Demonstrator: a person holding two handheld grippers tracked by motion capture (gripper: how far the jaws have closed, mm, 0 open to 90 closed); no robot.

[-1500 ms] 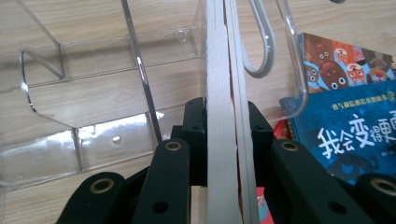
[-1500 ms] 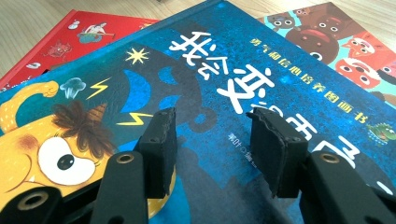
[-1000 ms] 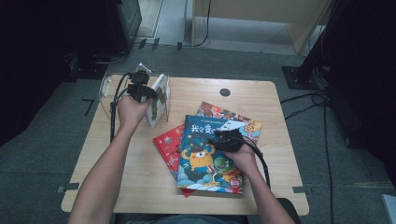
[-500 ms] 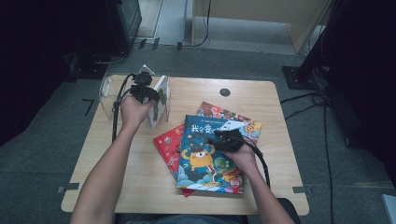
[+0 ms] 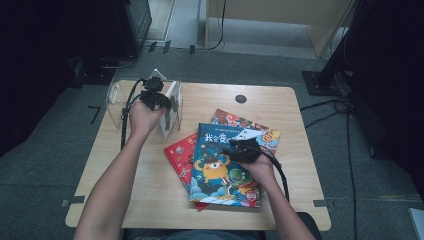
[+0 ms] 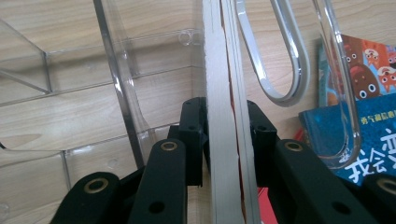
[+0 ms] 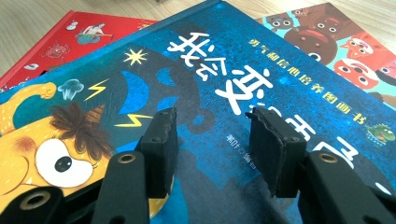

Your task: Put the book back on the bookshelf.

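Note:
A thin white-edged book stands upright in a clear acrylic rack at the table's far left. My left gripper is shut on this book; in the left gripper view its page edge runs between the two pads. At the centre lies a blue picture book with a yellow monster on the cover. My right gripper hovers low over that cover, open, with nothing between its pads. The blue cover lies flat below them.
Under the blue book lie a red book and a book with brown monster faces. The rack's clear dividers and loop-shaped end piece stand close beside the held book. A round hole marks the far table edge.
The left hand has edged slightly with the upright book at the rack. The right hand has kept still over the blue book.

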